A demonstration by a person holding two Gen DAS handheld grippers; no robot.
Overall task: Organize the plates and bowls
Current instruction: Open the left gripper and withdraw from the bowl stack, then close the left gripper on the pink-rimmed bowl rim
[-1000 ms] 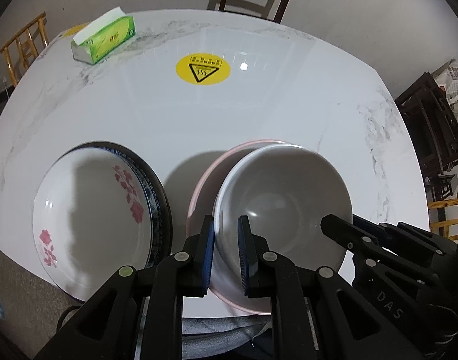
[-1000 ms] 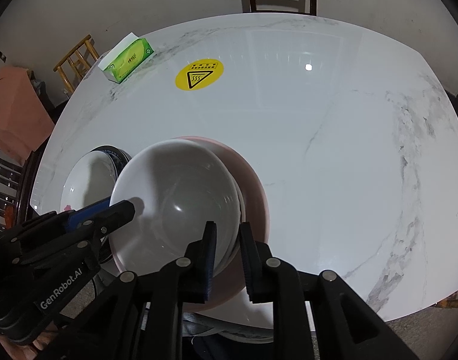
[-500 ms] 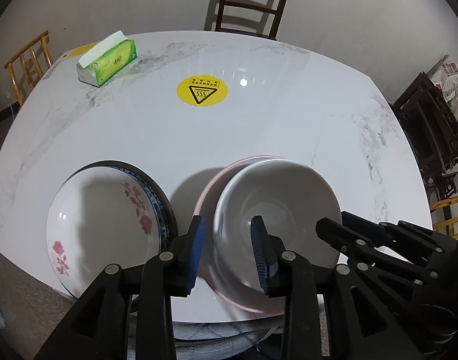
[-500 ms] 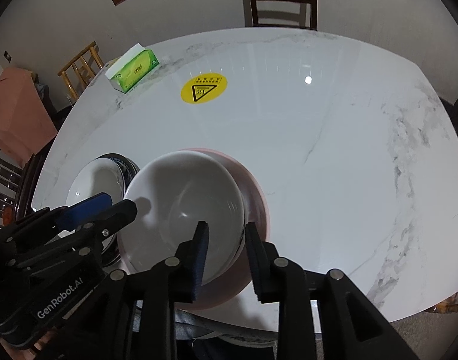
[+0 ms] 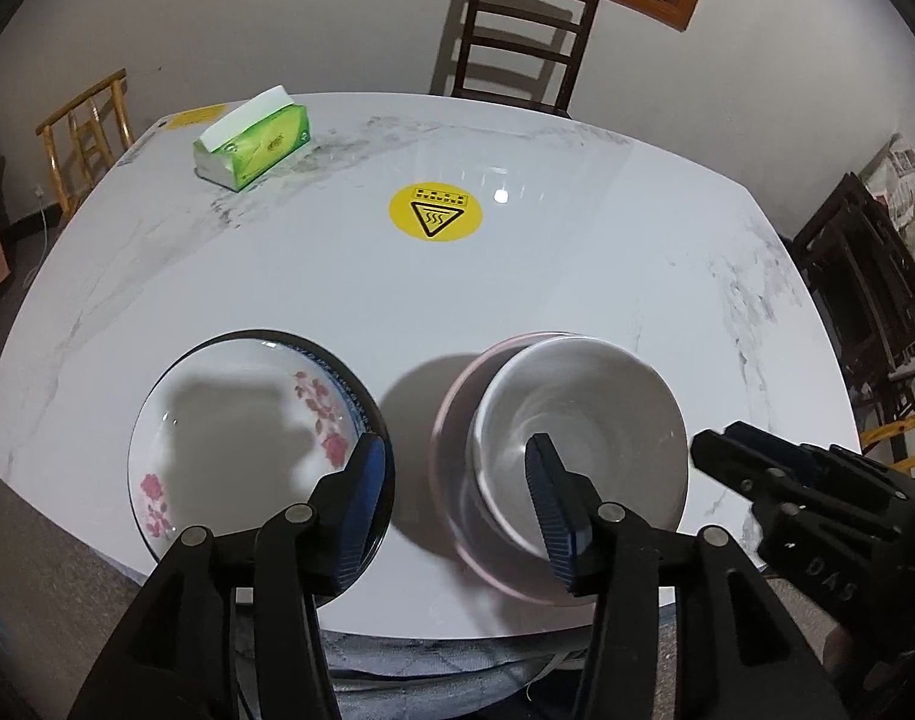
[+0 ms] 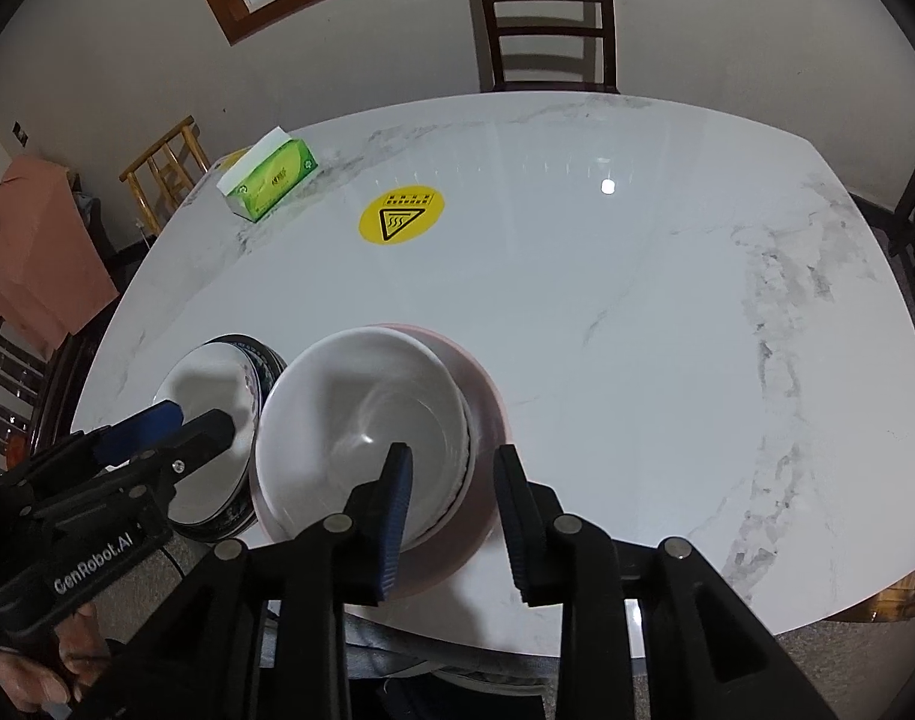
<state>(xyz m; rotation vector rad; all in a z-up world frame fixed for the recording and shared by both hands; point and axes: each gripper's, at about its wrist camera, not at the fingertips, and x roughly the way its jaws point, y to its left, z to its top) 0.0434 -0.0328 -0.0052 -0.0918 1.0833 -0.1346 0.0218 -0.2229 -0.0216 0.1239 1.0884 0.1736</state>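
Bowls are mostly sorted, as I read it. The white bowl [image 5: 583, 444] sits nested in the pink bowl [image 5: 451, 468] near the front edge of the desk [image 5: 577, 276], and just beside that pair, to its left, the flowered plate [image 5: 241, 438] lies on a dark-rimmed plate [image 5: 370, 402].

My left fingers [image 5: 451, 504] have just been opening; they stand apart above the gap between the two stacks, and the pads press on nothing. My right fingers [image 6: 451, 516] have also been opening a little; they stand apart over the near rim of the white bowl, not clamped on it.

So both hands hold nothing and the nesting looks done. What may be left, I judge, is squaring the stacks, since the white bowl sits off-centre in the pink one. I see no other loose dishes.
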